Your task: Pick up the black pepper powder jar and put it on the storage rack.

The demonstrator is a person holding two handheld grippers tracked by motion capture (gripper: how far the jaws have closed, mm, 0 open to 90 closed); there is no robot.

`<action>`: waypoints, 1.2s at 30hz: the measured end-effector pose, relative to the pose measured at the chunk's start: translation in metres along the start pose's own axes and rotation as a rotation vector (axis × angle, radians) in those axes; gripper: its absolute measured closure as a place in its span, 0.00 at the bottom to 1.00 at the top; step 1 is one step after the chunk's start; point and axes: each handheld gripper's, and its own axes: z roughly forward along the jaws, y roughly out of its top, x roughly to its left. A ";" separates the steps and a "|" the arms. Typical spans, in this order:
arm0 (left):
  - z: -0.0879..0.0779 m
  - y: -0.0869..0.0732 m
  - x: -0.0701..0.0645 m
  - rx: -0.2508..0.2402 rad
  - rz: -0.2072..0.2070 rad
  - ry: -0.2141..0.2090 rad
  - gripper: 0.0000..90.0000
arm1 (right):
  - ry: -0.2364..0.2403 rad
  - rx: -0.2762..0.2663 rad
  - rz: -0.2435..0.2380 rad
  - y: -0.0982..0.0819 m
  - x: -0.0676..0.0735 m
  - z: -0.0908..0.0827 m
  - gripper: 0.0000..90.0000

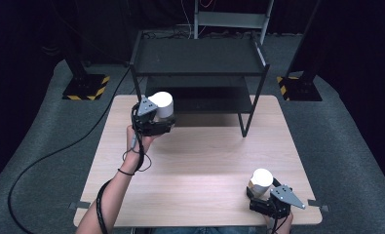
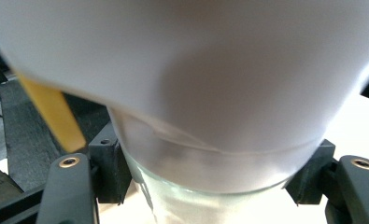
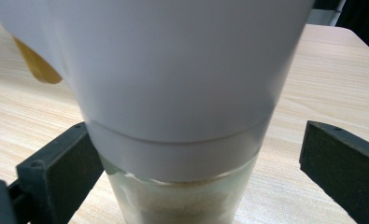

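My left gripper [image 1: 159, 117] is shut on a glass jar with a white cap [image 1: 162, 103] and holds it above the table's back left, just in front of the black rack. In the left gripper view the black pads [image 2: 109, 168] press on both sides of the jar [image 2: 210, 93]. A second white-capped jar [image 1: 261, 181] with pale powder inside stands at the table's front right. My right gripper [image 1: 264, 196] is open around it. In the right gripper view that jar [image 3: 182, 84] stands between the jaws, with a gap to the right pad [image 3: 336, 158].
A black metal rack [image 1: 200, 61] with two shelves stands over the back edge of the wooden table [image 1: 195, 161]. Two black stand bases with yellow stripes [image 1: 86, 87] sit on the grey floor at either side. A cable [image 1: 48, 156] runs across the floor at the left.
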 end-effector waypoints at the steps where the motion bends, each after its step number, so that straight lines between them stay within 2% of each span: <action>1: 0.000 0.001 0.000 0.000 0.001 0.000 0.34 | 0.000 0.000 0.000 0.000 0.000 0.000 0.00; 36: -0.017 0.033 0.008 -0.018 0.018 -0.018 0.34 | 0.004 0.012 -0.008 0.002 0.000 0.001 0.00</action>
